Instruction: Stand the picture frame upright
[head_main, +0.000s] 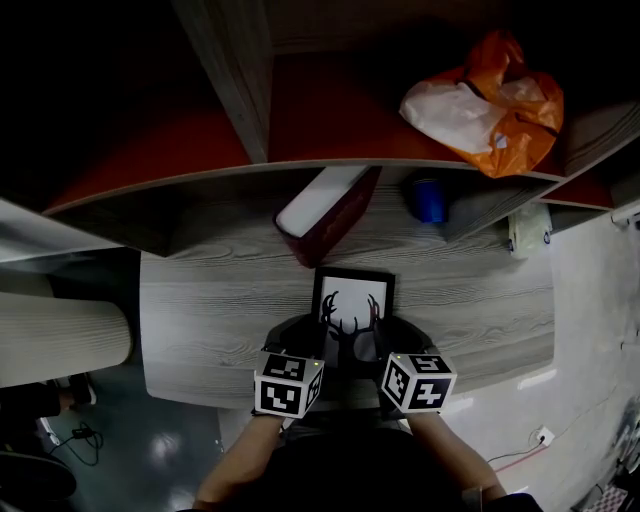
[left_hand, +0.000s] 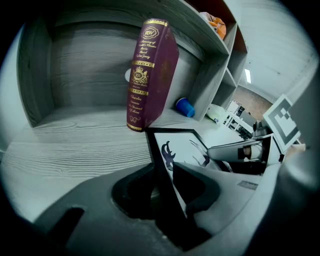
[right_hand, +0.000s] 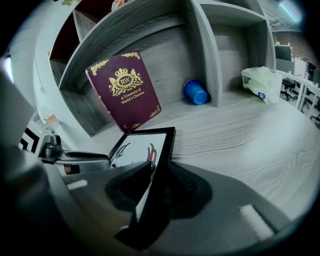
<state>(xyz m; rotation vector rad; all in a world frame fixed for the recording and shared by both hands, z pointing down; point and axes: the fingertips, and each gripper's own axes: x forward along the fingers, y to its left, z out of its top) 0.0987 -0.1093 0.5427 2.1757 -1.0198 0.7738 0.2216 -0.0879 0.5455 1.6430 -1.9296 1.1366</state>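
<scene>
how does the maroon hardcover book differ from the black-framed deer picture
The maroon hardcover book stands on end, leaning in the shelf bay; the black-framed deer picture lies face up on the desk. The book is untouched; the picture's edges sit inside the left gripper and right gripper. Both are rectangular, on grey wood grain.

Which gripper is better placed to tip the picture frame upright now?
Right, marginally: the right gripper has the picture frame edge deep between its jaws. The left gripper straddles the other edge likewise; using both seems safest.
</scene>
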